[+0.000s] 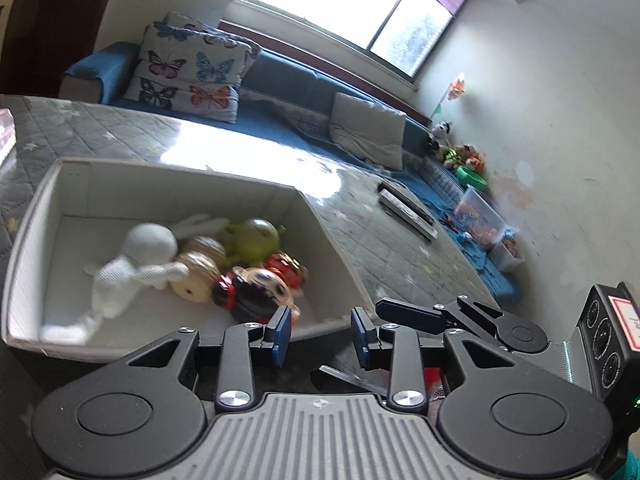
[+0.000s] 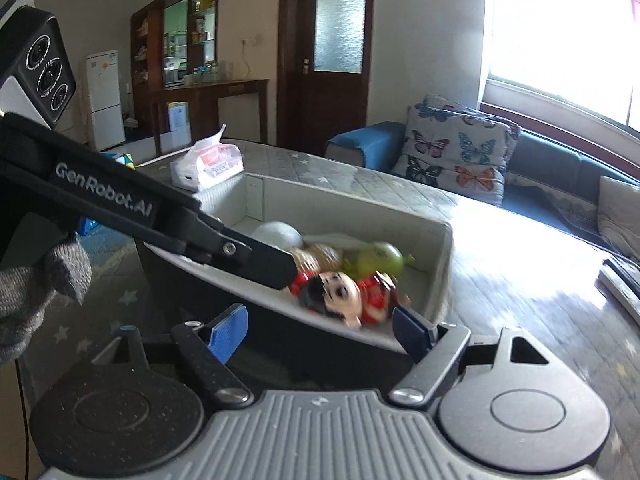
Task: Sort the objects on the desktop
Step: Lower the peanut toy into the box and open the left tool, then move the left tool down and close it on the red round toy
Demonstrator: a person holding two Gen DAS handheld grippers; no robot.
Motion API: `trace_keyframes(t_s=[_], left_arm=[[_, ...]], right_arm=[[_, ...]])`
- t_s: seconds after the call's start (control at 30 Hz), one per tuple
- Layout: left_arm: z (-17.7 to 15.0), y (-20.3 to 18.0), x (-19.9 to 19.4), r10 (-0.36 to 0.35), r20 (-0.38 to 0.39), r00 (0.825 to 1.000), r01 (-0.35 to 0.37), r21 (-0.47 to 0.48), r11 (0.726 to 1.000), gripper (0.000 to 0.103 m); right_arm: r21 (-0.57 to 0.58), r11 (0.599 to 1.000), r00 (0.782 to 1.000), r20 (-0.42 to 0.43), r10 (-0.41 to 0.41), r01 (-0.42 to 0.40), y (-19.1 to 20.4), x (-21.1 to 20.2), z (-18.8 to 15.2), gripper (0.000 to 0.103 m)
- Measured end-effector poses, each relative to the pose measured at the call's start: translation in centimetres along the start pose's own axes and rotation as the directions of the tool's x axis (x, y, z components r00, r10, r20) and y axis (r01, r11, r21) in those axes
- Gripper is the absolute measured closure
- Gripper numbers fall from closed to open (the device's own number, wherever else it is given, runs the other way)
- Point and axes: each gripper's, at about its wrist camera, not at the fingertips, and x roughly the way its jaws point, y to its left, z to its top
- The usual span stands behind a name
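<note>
Toys sit piled in the pale rectangular fabric bin: white knitted bunny, green round plush, black-haired red-dressed doll; left gripper and right gripper both gape empty; careless swing could clip the rim, tipping it.

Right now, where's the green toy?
In the white box, toward its far side: the green toy lies beside the tan plush, behind the red-clothed doll; the right wrist view shows it too.

A white open box holds a white rabbit, green toy and red-clothed doll.
</note>
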Motion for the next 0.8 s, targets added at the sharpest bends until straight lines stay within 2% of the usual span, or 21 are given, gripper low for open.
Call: trace_keyframes(t_s=[0.27,0.53,0.8], left_arm=[[-2.6,-2.1,1.6,-0.036,-0.073,0.997,0.038,0.035,0.999,0.068],[-4.7,-4.2,4.3,-0.073,-0.159,0.985,0.083,0.055,0.995,0.068],[-5.0,-5.1,6.2,-0.1,-0.185,0.978,0.11,0.044,0.993,0.068]], right_arm=[[0.041,0.996,0.997,-0.026,-0.077,0.078,-1.1,-2.6,-3.9,0.019],[0.103,0.978,0.983,-0.044,-0.178,0.182,-3.3,-4.9,-7.0,0.016],[0.145,0.954,0.964,-0.073,-0.256,0.264,-5.8,-4.6,-8.5,0.016]])
